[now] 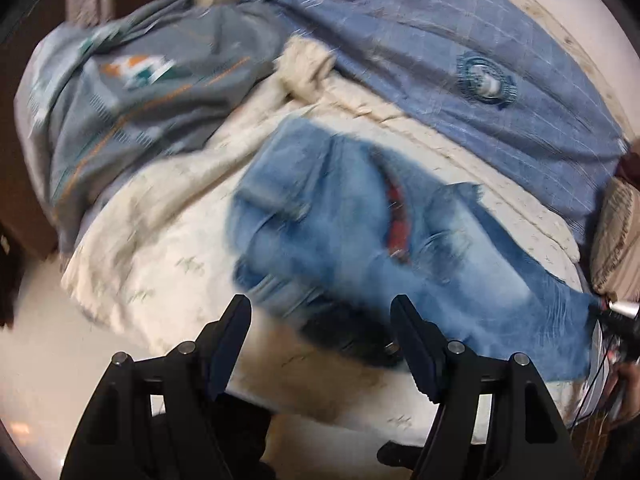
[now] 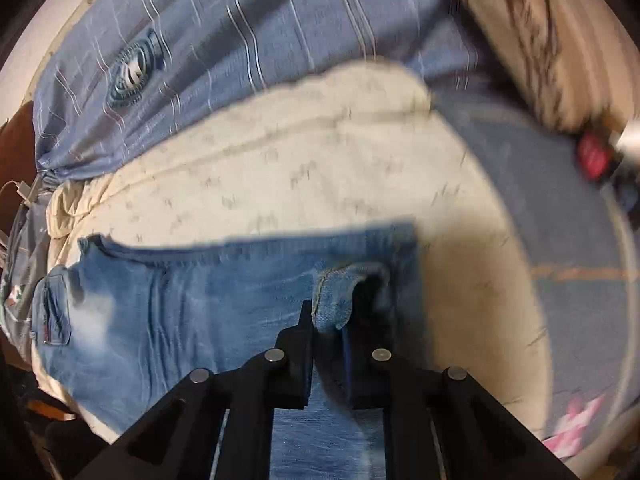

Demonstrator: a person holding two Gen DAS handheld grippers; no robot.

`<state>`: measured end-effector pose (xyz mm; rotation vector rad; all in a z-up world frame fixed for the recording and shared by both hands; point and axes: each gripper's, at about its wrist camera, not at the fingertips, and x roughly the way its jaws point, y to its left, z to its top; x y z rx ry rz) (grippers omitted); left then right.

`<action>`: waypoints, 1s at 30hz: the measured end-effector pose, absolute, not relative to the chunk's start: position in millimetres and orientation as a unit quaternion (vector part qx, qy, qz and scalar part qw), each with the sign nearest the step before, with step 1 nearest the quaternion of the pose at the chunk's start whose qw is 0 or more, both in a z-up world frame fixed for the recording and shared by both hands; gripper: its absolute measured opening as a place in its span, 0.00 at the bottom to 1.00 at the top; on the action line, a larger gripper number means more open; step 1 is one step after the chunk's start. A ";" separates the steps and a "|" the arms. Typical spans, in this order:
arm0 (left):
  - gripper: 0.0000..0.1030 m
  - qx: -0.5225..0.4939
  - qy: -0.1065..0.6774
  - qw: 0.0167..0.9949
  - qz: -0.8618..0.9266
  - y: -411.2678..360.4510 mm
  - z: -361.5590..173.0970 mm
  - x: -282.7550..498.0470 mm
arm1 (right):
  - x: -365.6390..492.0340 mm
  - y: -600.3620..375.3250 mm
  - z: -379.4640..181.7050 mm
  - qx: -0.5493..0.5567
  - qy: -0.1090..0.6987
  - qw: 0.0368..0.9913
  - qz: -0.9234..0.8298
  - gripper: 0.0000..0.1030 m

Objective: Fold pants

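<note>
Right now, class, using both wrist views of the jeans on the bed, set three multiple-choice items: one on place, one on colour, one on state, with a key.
1. Where do the light blue denim jeans lie?
A. On the cream patterned bedspread
B. On a bare wooden floor
C. Hung over a chair

2. What colour shows in the slit of the jeans in the left wrist view?
A. Green
B. Red
C. Yellow

3. How do the right tongs stand?
A. Wide open above the bedspread
B. Shut on nothing
C. Shut on a fold of denim

Key:
1 A, the cream cloth shows all round the jeans.
2 B, a red strip shows inside the slit.
3 C, the fingers pinch a hemmed edge of the jeans, while the left tongs stand open with nothing between them.
</note>
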<state>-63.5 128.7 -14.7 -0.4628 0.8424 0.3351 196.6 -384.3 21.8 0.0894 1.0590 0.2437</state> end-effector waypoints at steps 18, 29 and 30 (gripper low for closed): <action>0.85 -0.108 0.461 0.866 0.158 93.8 -43.8 -0.9 | 160.5 -443.3 45.6 0.195 0.470 0.854 0.109 0.70; 0.88 -0.051 0.457 0.873 0.164 83.8 -50.8 -6.5 | 103.5 -483.6 -35.5 0.382 0.515 0.754 0.140 0.63; 0.88 -0.061 0.453 0.875 0.159 84.9 -43.6 -10.8 | 96.6 -487.9 -34.2 0.396 0.502 0.756 0.138 0.62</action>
